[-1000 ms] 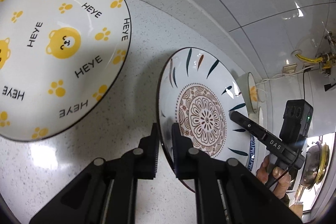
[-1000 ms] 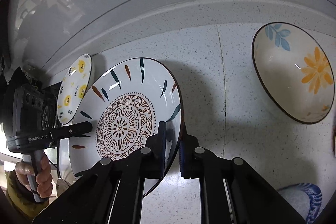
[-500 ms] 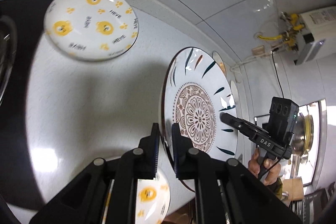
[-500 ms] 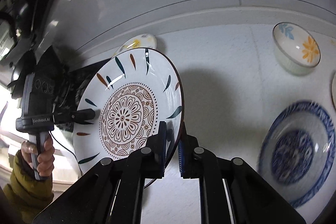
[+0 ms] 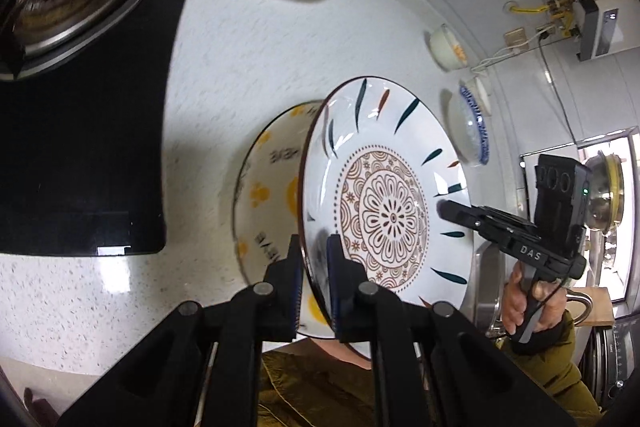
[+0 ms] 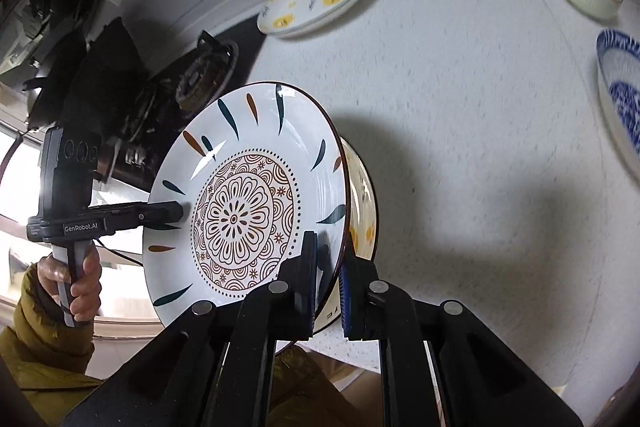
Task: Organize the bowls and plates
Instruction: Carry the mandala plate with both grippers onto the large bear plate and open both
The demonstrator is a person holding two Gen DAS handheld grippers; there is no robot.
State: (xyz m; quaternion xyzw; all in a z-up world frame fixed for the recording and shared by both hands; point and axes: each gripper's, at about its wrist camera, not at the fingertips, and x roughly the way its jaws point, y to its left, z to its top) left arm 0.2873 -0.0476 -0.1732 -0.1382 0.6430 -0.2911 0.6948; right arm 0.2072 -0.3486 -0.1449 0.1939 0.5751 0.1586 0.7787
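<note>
Above the speckled surface (image 5: 248, 59), the mandala plate (image 5: 384, 187) hangs by opposite rim edges, left gripper (image 5: 314, 283) and right gripper (image 6: 328, 279) each pinching it, right over a bear-print plate (image 5: 268, 195). Glazed ceramic: stiff, slippery, chips easily, so rim grips are honestly the only handle.

Bright, even daylight; window (image 6: 24, 163) blown out. Glare streaks on patterned plate (image 5: 384, 203). Soft shadows on countertop (image 6: 480, 147). Motion blur, fisheye edge vignetting.
</note>
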